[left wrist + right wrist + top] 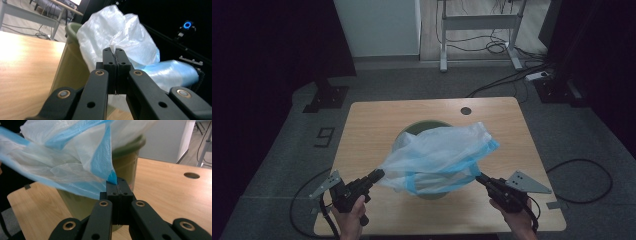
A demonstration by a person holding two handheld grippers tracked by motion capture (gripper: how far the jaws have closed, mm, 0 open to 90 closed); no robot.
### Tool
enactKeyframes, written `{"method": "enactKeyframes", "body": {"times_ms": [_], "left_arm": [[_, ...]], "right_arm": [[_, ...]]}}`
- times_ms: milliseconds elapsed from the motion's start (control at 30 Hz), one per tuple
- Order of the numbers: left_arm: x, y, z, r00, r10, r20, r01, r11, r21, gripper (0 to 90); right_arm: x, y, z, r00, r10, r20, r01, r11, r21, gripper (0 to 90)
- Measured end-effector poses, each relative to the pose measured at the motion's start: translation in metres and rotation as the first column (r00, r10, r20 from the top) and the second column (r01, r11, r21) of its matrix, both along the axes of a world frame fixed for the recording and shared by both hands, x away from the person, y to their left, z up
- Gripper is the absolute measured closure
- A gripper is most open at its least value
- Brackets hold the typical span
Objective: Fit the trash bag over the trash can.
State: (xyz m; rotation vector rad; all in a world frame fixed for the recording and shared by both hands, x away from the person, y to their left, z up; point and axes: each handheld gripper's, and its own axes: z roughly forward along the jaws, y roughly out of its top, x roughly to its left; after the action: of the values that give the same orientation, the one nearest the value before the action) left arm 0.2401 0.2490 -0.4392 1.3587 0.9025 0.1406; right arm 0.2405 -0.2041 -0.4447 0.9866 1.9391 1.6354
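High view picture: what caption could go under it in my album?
Two grippers, left and right, stretch a plastic bag over a green bin.

Your left gripper (115, 53) has its jaws clamped tight on a fold of the white plastic bag (117, 32), which billows toward twelve o'clock. At ten o'clock sits the olive-green bin (71, 65), draped by the bag, on the wooden table (22, 65). A pale blue part stretches toward three o'clock.

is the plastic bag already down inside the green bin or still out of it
Mostly out. The plastic bag is stretched above the green bin, pinched at each side by the left gripper and the right gripper.
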Motion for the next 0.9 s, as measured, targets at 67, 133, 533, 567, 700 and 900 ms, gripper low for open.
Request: {"method": "enactKeyframes", "body": {"times_ms": [67,133,533,567,700,900], "left_arm": [[-0.001,0.000,-0.004,0.9999,0.003,-0.013,-0.003,1.0000,-0.002,88.8],[0.000,-0.001,-0.006,0.9998,0.006,-0.020,-0.006,1.0000,0.007,88.8],[-0.017,-0.019,0.040,0.9863,0.065,0.152,-0.089,0.9836,0.157,46.8],[-0.019,-0.022,0.046,0.9823,0.065,0.176,-0.097,0.9794,0.177,41.1],[-0.019,-0.036,0.060,0.9772,0.026,0.211,-0.080,0.9645,0.252,37.1],[0.002,-0.057,0.067,0.9864,-0.043,0.158,-0.008,0.9508,0.310,32.0]], "right_arm": [[0.001,0.002,-0.005,1.0000,0.003,-0.007,-0.003,1.0000,-0.009,88.9],[0.002,0.004,-0.009,0.9999,-0.002,-0.016,0.002,0.9998,-0.017,88.9],[0.014,0.004,0.007,0.9975,-0.068,0.018,0.069,0.9975,-0.014,88.9],[0.014,0.004,0.013,0.9971,-0.071,0.029,0.071,0.9974,-0.012,88.9],[0.013,0.005,0.019,0.9966,-0.070,0.043,0.071,0.9975,-0.008,88.9],[0.014,0.006,0.025,0.9965,-0.067,0.050,0.068,0.9977,-0.004,88.9]]}}
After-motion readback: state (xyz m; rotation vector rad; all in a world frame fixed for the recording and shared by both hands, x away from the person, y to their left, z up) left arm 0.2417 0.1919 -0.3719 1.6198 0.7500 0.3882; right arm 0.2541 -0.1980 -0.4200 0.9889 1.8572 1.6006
